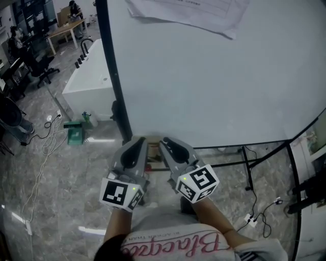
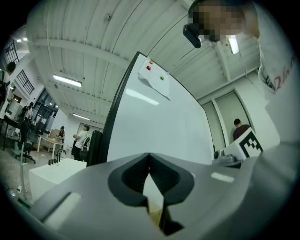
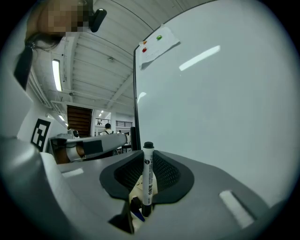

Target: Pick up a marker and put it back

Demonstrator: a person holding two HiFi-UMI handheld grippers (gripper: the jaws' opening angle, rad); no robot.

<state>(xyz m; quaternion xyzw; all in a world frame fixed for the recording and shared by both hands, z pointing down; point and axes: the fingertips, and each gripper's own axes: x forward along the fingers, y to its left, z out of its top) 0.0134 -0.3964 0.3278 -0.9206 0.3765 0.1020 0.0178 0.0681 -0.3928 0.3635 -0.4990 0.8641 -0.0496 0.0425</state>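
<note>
A white marker point(image 3: 148, 180) with a black cap stands upright between the pads of my right gripper point(image 3: 148, 157), which is shut on it. In the head view the right gripper point(image 1: 170, 145) and the left gripper point(image 1: 138, 145) sit side by side, close to the lower edge of the whiteboard point(image 1: 214, 76). The marker itself is hidden in the head view. The left gripper point(image 2: 149, 158) has its jaws closed tip to tip, and nothing shows between them. A small blue item sits low behind the marker in the right gripper view.
A paper sheet point(image 1: 188, 12) hangs at the top of the whiteboard, held by magnets. The board's black stand legs point(image 1: 254, 160) and cables point(image 1: 257, 219) lie to the right. A white tub point(image 1: 91, 81) and a green object point(image 1: 75, 133) stand at the left.
</note>
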